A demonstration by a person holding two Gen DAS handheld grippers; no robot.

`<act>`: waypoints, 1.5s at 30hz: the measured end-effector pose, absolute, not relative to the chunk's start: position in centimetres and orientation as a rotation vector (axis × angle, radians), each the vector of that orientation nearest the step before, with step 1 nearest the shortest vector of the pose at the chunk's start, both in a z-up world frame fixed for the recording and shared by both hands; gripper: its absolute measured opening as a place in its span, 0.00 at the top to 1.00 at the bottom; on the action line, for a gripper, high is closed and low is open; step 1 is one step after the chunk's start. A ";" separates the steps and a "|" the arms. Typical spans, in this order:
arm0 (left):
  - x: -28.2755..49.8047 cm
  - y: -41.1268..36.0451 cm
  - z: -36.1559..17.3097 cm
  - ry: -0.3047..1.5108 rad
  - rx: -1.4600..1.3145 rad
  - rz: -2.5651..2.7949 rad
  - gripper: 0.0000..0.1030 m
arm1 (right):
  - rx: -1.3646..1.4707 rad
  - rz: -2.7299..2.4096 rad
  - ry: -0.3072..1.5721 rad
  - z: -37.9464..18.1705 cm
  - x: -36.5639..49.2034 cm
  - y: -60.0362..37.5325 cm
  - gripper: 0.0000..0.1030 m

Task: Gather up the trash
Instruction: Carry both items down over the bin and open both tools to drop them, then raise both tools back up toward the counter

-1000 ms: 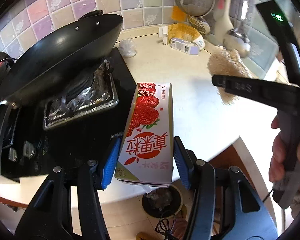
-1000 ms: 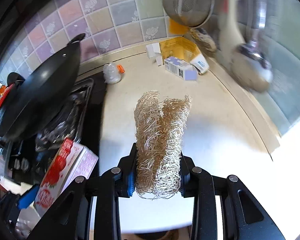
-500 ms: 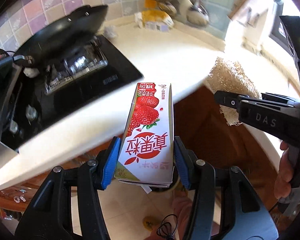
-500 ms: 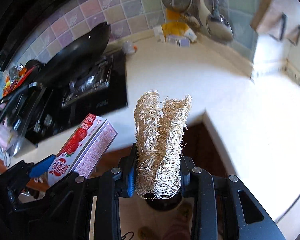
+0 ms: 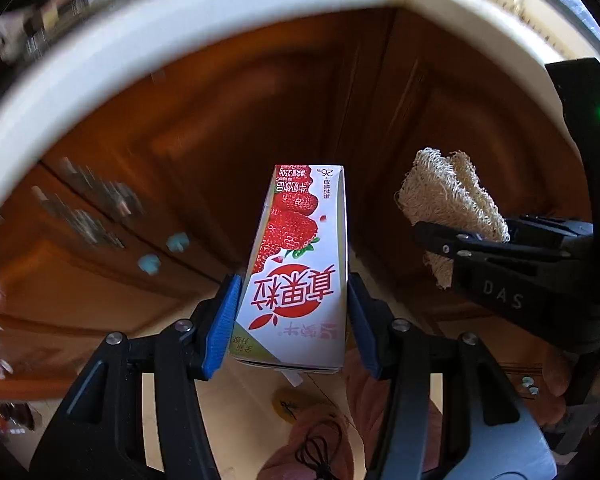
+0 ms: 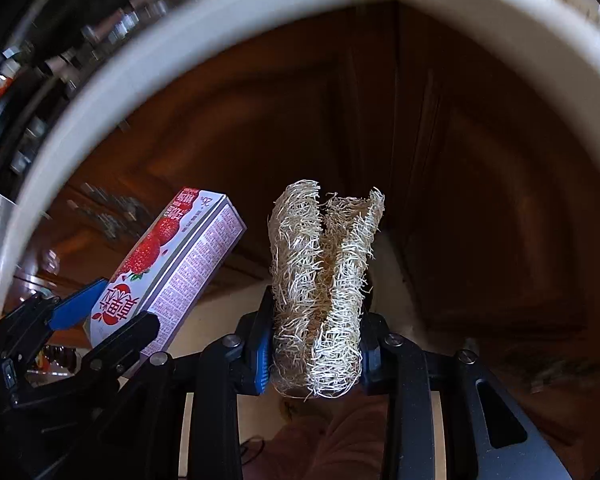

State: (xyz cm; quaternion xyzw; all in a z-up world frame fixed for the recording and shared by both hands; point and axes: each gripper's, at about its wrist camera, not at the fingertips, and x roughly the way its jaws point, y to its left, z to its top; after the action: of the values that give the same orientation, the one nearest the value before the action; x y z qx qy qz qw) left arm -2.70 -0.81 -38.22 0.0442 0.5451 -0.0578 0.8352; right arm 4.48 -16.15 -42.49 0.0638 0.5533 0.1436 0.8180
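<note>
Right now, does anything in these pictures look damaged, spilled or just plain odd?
Nothing is spilled. The loofah scrubber in the right gripper looks worn: frayed, with loose fibres sticking out, and split down its middle. The strawberry milk carton in the left gripper looks whole and undented.

Between your left tool's blue pads, the white-and-red strawberry drink carton (image 5: 300,276) carries large red characters "真果粒", upside down to you, with "26%" and "250g" at its far end. Your right tool's black body (image 5: 540,280) reads "DAS".
</note>
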 end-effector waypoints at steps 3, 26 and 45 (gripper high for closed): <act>-2.7 -0.3 -43.4 1.198 0.061 -0.109 0.52 | 0.131 0.308 1.228 -47.2 3.7 -15.6 0.69; 3.8 3.1 -63.2 1.251 -0.037 -0.004 0.01 | 0.128 0.302 1.353 -68.2 7.4 -14.7 0.40; -0.2 3.7 -43.3 1.200 -0.008 -0.057 0.01 | 0.162 0.266 1.367 -52.0 5.5 -16.7 0.40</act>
State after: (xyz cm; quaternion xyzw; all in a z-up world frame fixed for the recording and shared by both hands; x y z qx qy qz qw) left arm -0.21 3.71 -43.32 -0.0039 0.5644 -0.0268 0.8251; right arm 5.52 -16.68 -51.99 0.0744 0.6290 0.1222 0.7641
